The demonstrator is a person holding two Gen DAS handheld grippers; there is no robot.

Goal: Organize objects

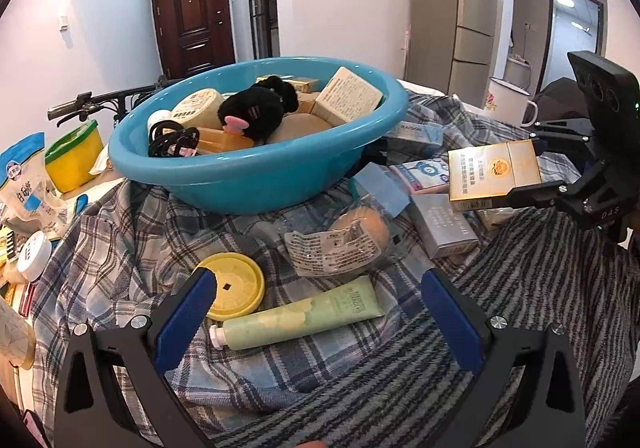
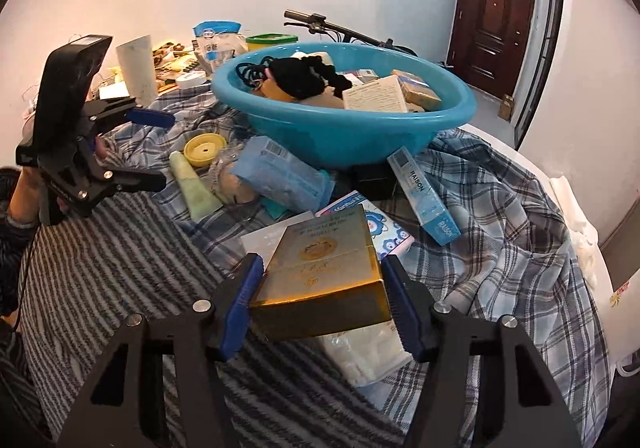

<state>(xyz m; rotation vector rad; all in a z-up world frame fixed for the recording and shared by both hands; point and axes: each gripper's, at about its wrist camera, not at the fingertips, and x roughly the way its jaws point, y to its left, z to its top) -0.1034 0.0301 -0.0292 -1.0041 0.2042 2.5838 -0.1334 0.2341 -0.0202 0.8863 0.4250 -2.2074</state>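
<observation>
My right gripper [image 2: 322,264] is shut on a gold box [image 2: 320,280], both blue pads pressing its sides, and holds it above the cloth. In the left wrist view the same gold box [image 1: 494,171] hangs in the right gripper [image 1: 520,167] at the right, beside the blue basin [image 1: 256,175]. The basin [image 2: 340,139] holds several boxes, a black plush and hair ties. My left gripper [image 1: 318,280] stands open over a green tube [image 1: 304,318], with nothing between its pads. A yellow lid [image 1: 240,288] lies by its left finger.
A wrapped bun [image 1: 348,244], a silver box [image 1: 444,226], a blue RAISON box [image 2: 424,195] and a blue packet [image 2: 276,175] lie on the plaid cloth [image 2: 500,248]. A striped blanket [image 2: 120,268] covers the near side. Bags and jars crowd the far left.
</observation>
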